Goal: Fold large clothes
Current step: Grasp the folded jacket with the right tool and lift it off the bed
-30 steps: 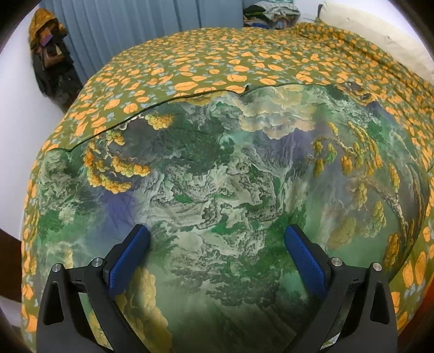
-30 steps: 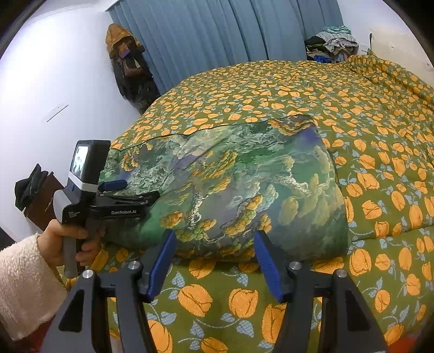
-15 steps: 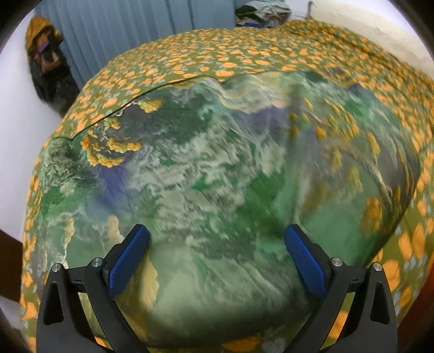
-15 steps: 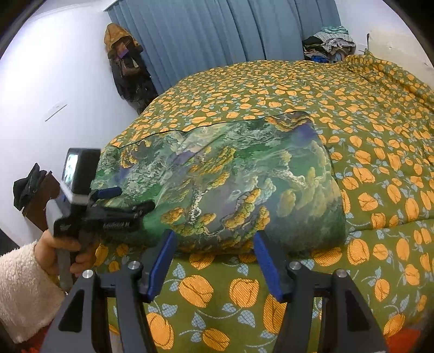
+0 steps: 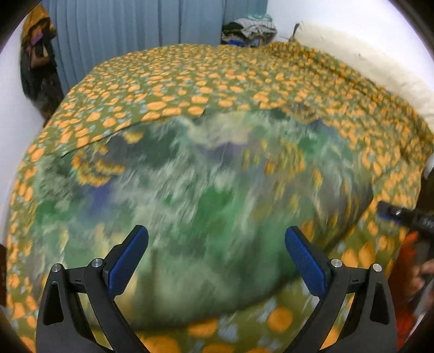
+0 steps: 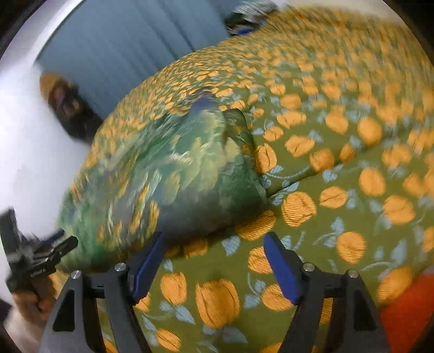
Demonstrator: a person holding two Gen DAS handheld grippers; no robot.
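Right wrist view: the right tongs (image 6: 214, 260) stand wide with nothing between the pads, and they have just been opening further. Only the bedspread (image 6: 339, 152) with its orange fruit print shows through the gap. Their left pad sits just at the near lower corner of the folded garment (image 6: 173, 173), a green landscape-print piece lying bundled on the bed ahead and to the left of these tongs — whether the pad touches the cloth I cannot tell through the blur. Opening beside that corner reads, to my eye, as lining up to take the right-hand edge for the next fold.

Further left, the left tongs (image 6: 63, 243) show at the frame's edge, gripped by a hand (image 6: 29, 296), near the opposite end of the bundle. Working one at each end would suit a wide cloth — it keeps the fold square.

In the left wrist view, the left tongs (image 5: 217, 260) are likewise spread wide and empty, raised over the garment (image 5: 206, 190), which fills the space directly ahead and below. The tip of the right tongs (image 5: 390, 213) pokes in at the far right. Beyond the bed hang blue curtains (image 5: 135, 24), with a heap of clothes (image 5: 249, 30) at the far end.
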